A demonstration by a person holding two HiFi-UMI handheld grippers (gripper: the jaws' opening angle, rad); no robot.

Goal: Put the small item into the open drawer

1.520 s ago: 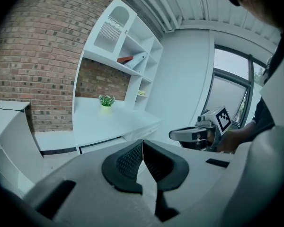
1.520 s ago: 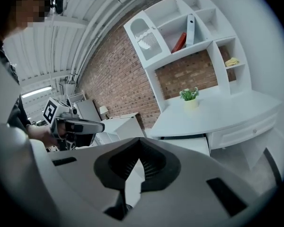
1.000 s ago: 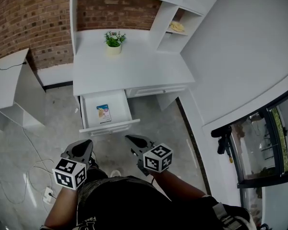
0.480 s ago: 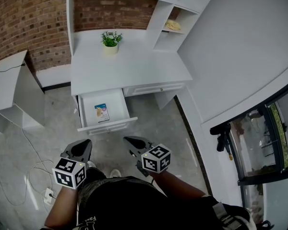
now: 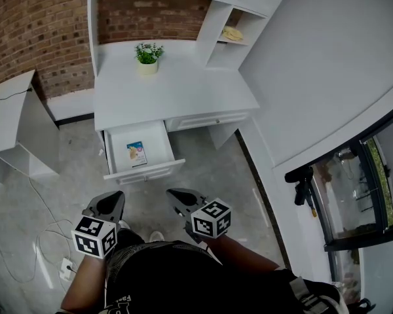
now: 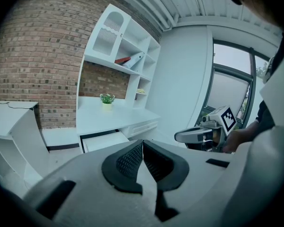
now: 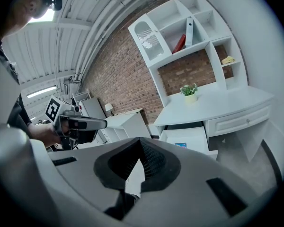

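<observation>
The white desk's left drawer (image 5: 162, 150) stands pulled out, and a small colourful packet (image 5: 136, 154) lies flat inside it; the same packet (image 7: 180, 145) shows in the right gripper view. My left gripper (image 5: 112, 203) and right gripper (image 5: 177, 195) hang side by side near my body, well short of the drawer front. Both are shut with nothing between the jaws. In the left gripper view the left gripper (image 6: 142, 144) has its black pads pressed together, and the right gripper (image 7: 141, 144) looks the same in its own view.
A small potted plant (image 5: 147, 55) stands at the back of the desk top (image 5: 177, 90). A second drawer (image 5: 203, 119) to the right is closed. A low white cabinet (image 5: 16, 120) stands at left, cables (image 5: 33, 227) trail on the floor, and a curved white counter (image 5: 327, 77) runs along the right.
The desk and drawer have slid slightly up and left in the head view. Both grippers kept their places and stayed shut.
</observation>
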